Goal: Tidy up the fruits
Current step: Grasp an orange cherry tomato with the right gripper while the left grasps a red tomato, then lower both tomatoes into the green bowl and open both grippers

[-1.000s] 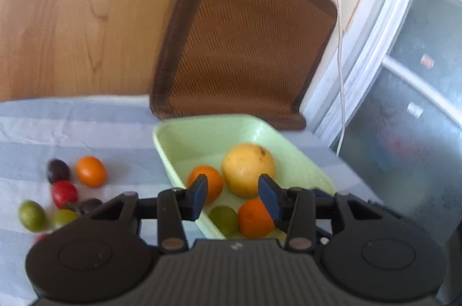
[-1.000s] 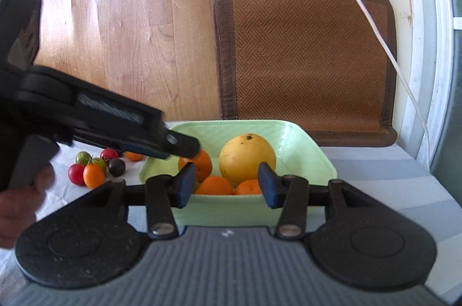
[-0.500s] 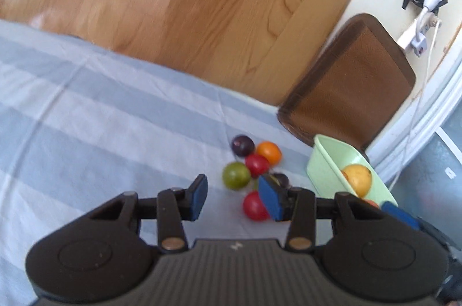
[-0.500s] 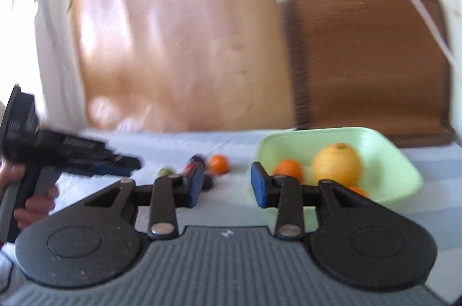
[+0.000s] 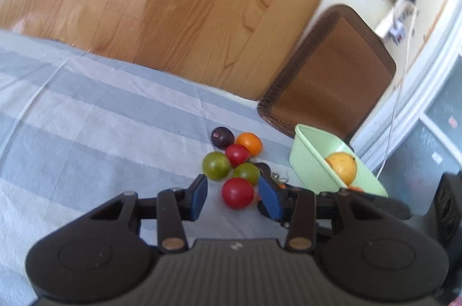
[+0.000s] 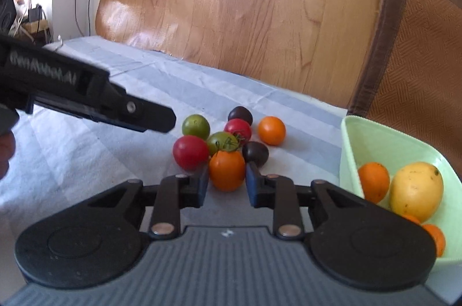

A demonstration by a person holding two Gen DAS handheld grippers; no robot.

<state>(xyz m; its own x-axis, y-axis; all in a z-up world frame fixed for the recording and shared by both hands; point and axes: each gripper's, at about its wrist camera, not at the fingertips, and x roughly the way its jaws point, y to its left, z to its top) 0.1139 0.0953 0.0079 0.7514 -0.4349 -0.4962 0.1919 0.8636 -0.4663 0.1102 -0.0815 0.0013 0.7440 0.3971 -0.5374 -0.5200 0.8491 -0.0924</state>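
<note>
Several small round fruits lie in a cluster on the striped cloth: red, green, orange and dark purple. My left gripper (image 5: 233, 196) is open, with a red fruit (image 5: 237, 192) just ahead between its fingers. My right gripper (image 6: 225, 184) is open, its fingers on either side of an orange fruit (image 6: 227, 169) with a green stem; I cannot tell whether they touch it. The left gripper's finger (image 6: 138, 115) shows in the right wrist view, above and left of the cluster. A light green tray (image 6: 375, 138) at the right holds a yellow fruit (image 6: 416, 192) and several oranges (image 6: 373, 181).
A brown woven chair back (image 5: 332, 83) stands behind the tray (image 5: 306, 158). A wooden panel forms the back wall. A white cable (image 5: 397, 92) hangs at the right by a window frame. The striped cloth (image 5: 86, 132) stretches left of the fruits.
Both grippers have swung left from the tray to the loose fruit cluster and come closer to it. The orange fruit now sits between the right gripper's fingers.
</note>
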